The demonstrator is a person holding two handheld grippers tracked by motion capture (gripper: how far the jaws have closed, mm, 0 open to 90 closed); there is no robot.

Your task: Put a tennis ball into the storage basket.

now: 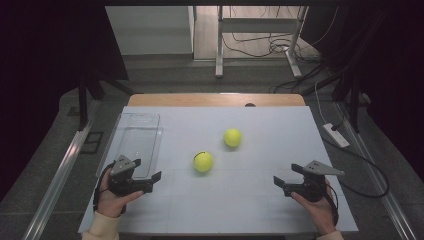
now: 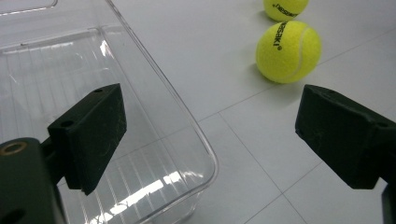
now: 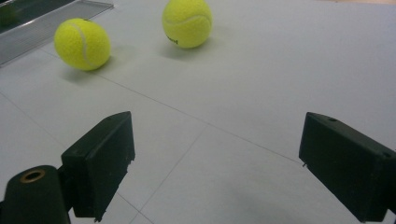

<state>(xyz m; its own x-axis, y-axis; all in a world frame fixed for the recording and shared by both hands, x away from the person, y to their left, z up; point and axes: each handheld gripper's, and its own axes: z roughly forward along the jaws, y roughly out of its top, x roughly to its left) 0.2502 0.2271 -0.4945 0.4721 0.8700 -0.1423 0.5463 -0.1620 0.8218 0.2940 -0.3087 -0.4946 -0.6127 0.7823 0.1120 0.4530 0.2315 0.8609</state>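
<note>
Two yellow balls wait on the table beside a see-through box.

The clear plastic box (image 1: 136,142) has nothing inside it. The near fuzzy yellow tennis ball (image 1: 203,161) sits just right of the box, and the far yellow tennis ball (image 1: 232,137) sits farther right of the box and a bit behind. Both are round with black letters. The left tongs (image 1: 150,176) hang spread wide at the box's near corner, gripping nothing. The right tongs (image 1: 286,178) are spread wide too, far right of the box. The white table (image 1: 280,125) stands in a dark room.
</note>
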